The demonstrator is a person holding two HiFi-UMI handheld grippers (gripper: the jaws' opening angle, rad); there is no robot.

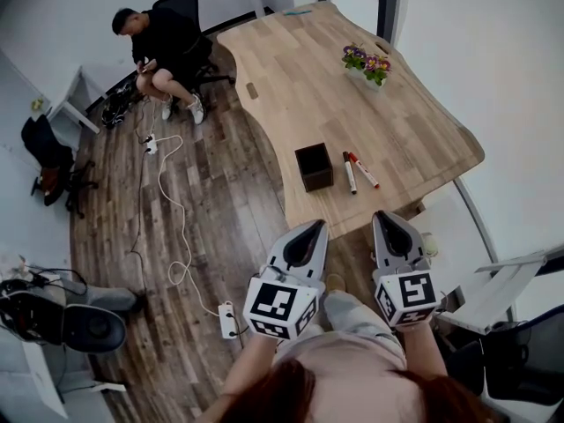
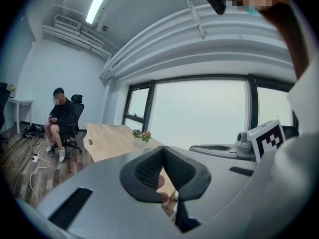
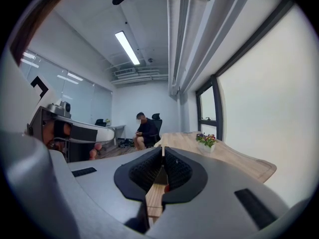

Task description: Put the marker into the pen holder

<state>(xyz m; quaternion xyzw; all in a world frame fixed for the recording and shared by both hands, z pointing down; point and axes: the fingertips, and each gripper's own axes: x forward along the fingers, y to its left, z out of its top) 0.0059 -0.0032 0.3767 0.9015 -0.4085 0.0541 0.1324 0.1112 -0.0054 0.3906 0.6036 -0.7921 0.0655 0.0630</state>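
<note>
A black square pen holder stands near the front edge of the wooden table. Just to its right lie two markers side by side: one with a black cap and one red. My left gripper and my right gripper hover off the table's front edge, short of these objects, pointing towards them. In the left gripper view the left gripper has its jaws pressed together with nothing between them. The right gripper looks the same in its own view, shut and empty.
A white pot of flowers sits at the table's far right. A person sits on an office chair beyond the table's left end. Cables and a power strip lie on the wooden floor at the left.
</note>
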